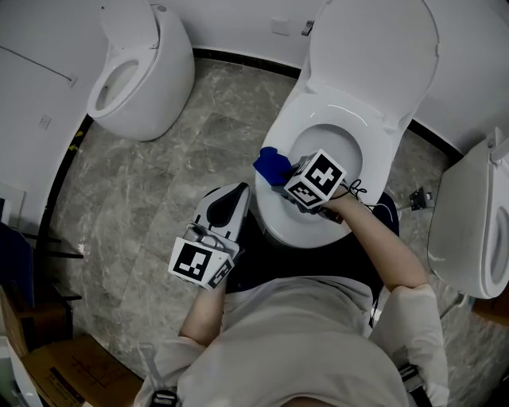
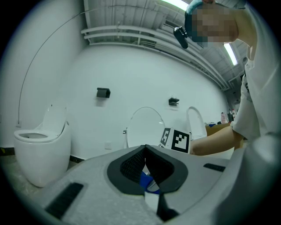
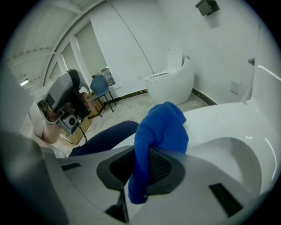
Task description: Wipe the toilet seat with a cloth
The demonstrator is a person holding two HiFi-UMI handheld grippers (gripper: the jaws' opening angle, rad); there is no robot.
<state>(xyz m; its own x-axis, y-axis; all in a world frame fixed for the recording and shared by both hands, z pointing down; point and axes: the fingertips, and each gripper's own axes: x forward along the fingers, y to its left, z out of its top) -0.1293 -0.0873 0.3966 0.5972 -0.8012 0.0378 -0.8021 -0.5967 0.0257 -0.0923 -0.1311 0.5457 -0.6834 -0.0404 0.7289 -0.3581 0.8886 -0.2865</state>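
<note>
Fingers (image 3: 161,168) of the right gripper (image 3: 141,172) are pinching a blue cloth (image 3: 160,127), which is bunching up above the dark pads and trailing a short tail down below them. That gripper is reaching forward on a bare forearm (image 1: 383,248) and is holding the cloth at the front-left rim of the toilet seat (image 1: 296,131) (whether the fabric is actually pressing on the white surface cannot be told from these angles). The left gripper (image 1: 240,191) is hanging back just beside the bowl's front edge, over the person's dark trouser leg (image 3: 100,137), and its fingertips (image 2: 132,164) are meeting with nothing between them; only a sliver of the blue fabric is showing through the gap farther along. Beyond the cloth, the seat is lying down around the open bowl (image 1: 328,151), and the lid (image 1: 374,56) is standing raised against the white wall (image 1: 238,20). A grey marbled floor (image 1: 187,139) is spreading out to the left, where a second, rounded toilet (image 1: 139,71) is sitting well apart. Another white fixture (image 1: 471,230) is standing at the right edge. A cardboard box (image 1: 64,370) is resting in the lower left corner, and a blue chair (image 3: 100,85) is showing far back in the room.
</note>
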